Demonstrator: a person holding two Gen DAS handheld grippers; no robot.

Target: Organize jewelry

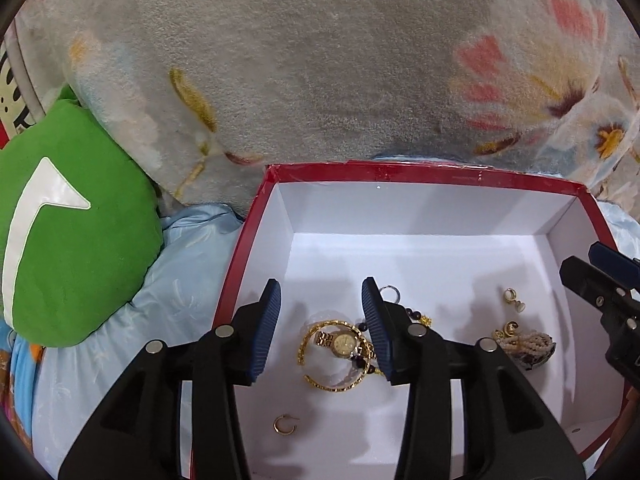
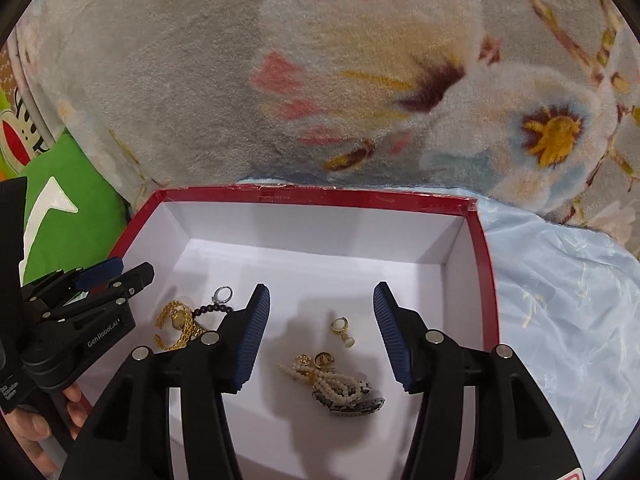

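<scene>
A red box (image 1: 400, 171) with a white inside (image 2: 320, 196) holds the jewelry. In the left wrist view a gold watch (image 1: 340, 342) lies with a gold bangle (image 1: 310, 340) and dark beads, a small gold hoop (image 1: 283, 425) nearer, a silver ring (image 1: 390, 292) farther. My left gripper (image 1: 322, 330) is open and empty above the watch. In the right wrist view a pearl strand (image 2: 324, 380) lies on a dark watch (image 2: 352, 402), with a gold pearl earring (image 2: 343, 330) beyond. My right gripper (image 2: 318, 334) is open and empty above them.
The box sits on a light blue satin sheet (image 2: 560, 300). A floral fleece blanket (image 1: 320, 60) rises behind it. A green cushion (image 1: 68, 220) lies to the left. The other gripper shows in each view, at the right edge (image 1: 604, 276) and at the left (image 2: 92, 300).
</scene>
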